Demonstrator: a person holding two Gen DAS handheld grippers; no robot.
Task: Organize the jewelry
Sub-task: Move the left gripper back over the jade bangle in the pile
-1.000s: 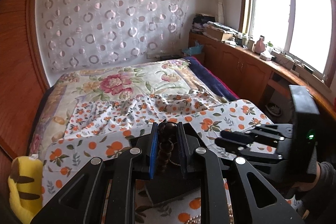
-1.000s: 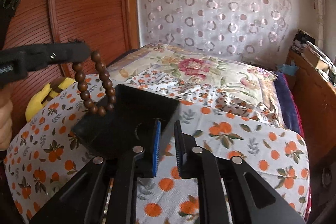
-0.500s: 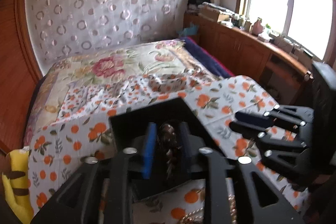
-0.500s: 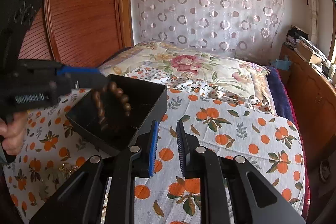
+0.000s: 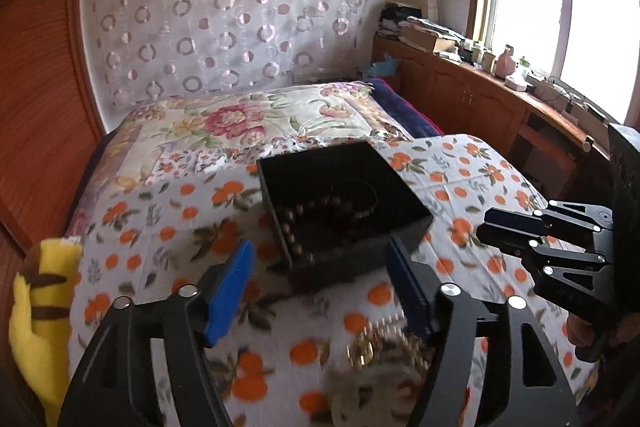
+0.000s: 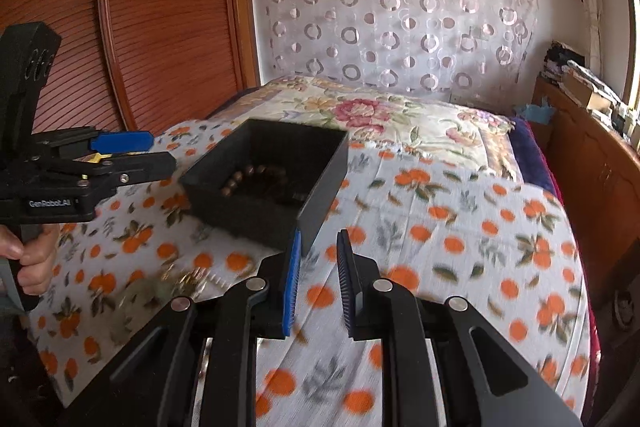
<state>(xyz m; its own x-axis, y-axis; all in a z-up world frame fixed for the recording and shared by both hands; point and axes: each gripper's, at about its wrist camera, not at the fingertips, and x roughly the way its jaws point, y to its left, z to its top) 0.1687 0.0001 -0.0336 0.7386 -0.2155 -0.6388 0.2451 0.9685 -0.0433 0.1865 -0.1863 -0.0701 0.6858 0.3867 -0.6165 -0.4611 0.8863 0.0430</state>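
Dark brown wooden beads: the bracelet (image 5: 328,211) lies coiled on the floor of the black box (image 5: 404,187), toward its near-left corner, some beads against the wall. From the right wrist view I see the same beads (image 6: 252,179) low inside the box (image 6: 324,183), which sits on the orange-print cloth (image 6: 460,227) spread over the bed.

My left gripper (image 5: 320,291) hangs just short of the box's near wall, its blue pads (image 5: 230,291) spread wide. The jaws have just been opening, and nothing sits between them now; the bracelet is free of them, down in the box. In the right view this gripper (image 6: 156,153) comes in from the left edge, tips near the box's left wall but apart from it, with the hand (image 6: 30,259) wrapped on its grip below.

My right gripper (image 6: 316,283) holds its jaws at a narrow gap, not clamped on anything; only cloth shows through the gap. The left pad's tip overlaps the near corner of the box in the picture (I cannot tell whether it touches). In the left view it (image 5: 486,229) sits off to the right of the box, apart from it.

More jewelry (image 5: 372,343) lies on the cloth in front of the box, gold-coloured, blurred; a pale round piece beside it, too smeared to name. It shows again at (image 6: 180,283).

Yellow plush toy (image 5: 36,315) at the bed's left edge. Wooden cabinet (image 5: 480,107) under the window along the right.
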